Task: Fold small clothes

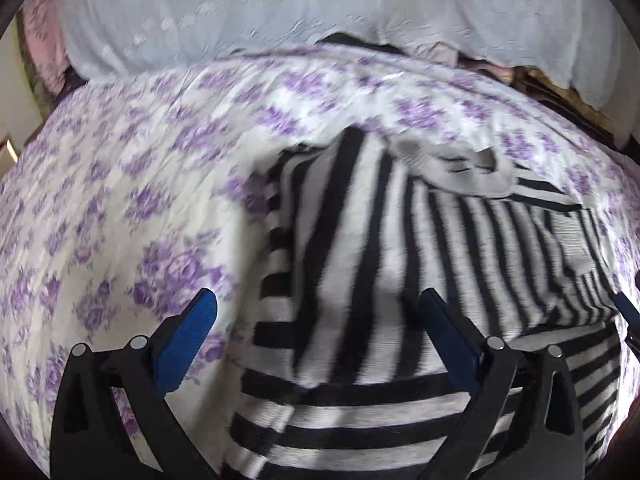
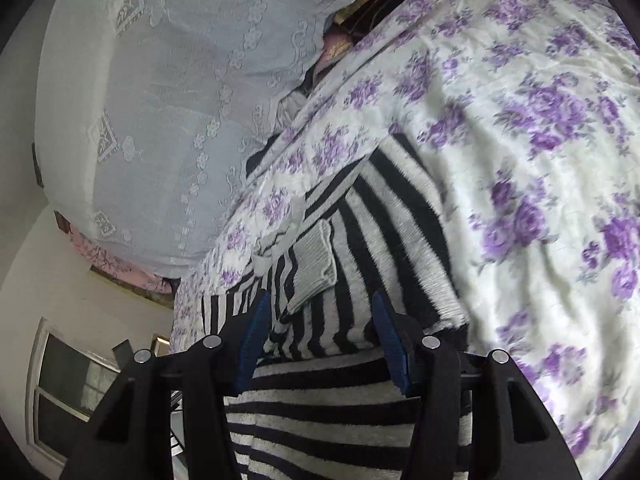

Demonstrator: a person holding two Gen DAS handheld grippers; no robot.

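A black-and-white striped knit garment [image 1: 400, 248] lies partly folded on a bed with a white sheet printed with purple flowers [image 1: 132, 208]. A striped flap lies folded over its middle, and a grey collar part [image 1: 460, 168] sits at its far end. My left gripper [image 1: 320, 312] is open and empty, its blue-padded jaws spread above the garment's near left part. In the right wrist view the same garment [image 2: 360, 240] lies ahead, with a grey ribbed cuff [image 2: 316, 268] on top. My right gripper [image 2: 320, 320] is open over the garment's striped edge.
A pale blue embroidered cover [image 1: 280, 12] is draped over a pile at the head of the bed, also in the right wrist view [image 2: 160, 120]. A window [image 2: 68, 384] and wall show beyond the bed edge. The flowered sheet [image 2: 540, 160] spreads out to the right.
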